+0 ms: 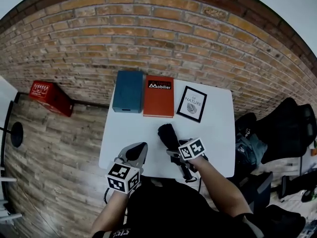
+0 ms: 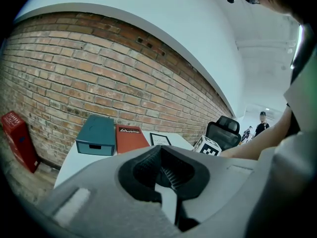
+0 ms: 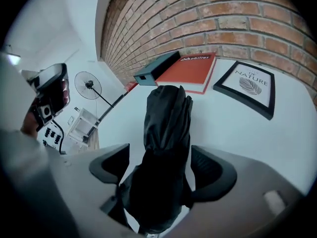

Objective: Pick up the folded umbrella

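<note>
Since the folded umbrella (image 1: 167, 134) is wrapped in a black fabric sleeve, it will likely handle as light, soft and slick over a stiff core. It lies mid-frame in the head view on the white counter (image 1: 218, 138), below the orange book (image 1: 158, 95). The right claw (image 3: 161, 165) is spread, its 2 jaws either side of the umbrella's near end, not yet pinching. A firm squeeze across the thick body should stop slipping. The left claw (image 2: 163, 170) is pressed together, empty.
</note>
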Action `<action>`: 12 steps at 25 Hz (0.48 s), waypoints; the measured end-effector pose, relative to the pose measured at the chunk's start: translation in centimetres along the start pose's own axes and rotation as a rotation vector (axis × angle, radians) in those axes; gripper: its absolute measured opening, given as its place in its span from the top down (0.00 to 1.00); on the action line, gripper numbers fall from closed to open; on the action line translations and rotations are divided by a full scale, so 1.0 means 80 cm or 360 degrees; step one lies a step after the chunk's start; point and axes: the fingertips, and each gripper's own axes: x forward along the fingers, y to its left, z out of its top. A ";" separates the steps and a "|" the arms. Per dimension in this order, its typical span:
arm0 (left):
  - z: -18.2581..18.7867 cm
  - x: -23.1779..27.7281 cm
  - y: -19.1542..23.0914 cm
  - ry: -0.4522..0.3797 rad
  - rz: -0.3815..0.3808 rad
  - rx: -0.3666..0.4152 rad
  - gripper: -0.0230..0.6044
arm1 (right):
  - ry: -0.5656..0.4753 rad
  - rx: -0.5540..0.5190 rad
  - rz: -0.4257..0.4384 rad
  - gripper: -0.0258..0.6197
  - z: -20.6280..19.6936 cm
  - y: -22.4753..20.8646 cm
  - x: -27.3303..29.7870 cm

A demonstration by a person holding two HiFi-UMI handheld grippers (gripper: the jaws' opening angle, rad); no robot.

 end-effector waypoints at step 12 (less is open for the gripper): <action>-0.010 -0.017 0.007 0.0025 -0.0009 -0.0009 0.96 | 0.0384 -0.0459 -0.0294 0.22 -0.035 0.011 0.053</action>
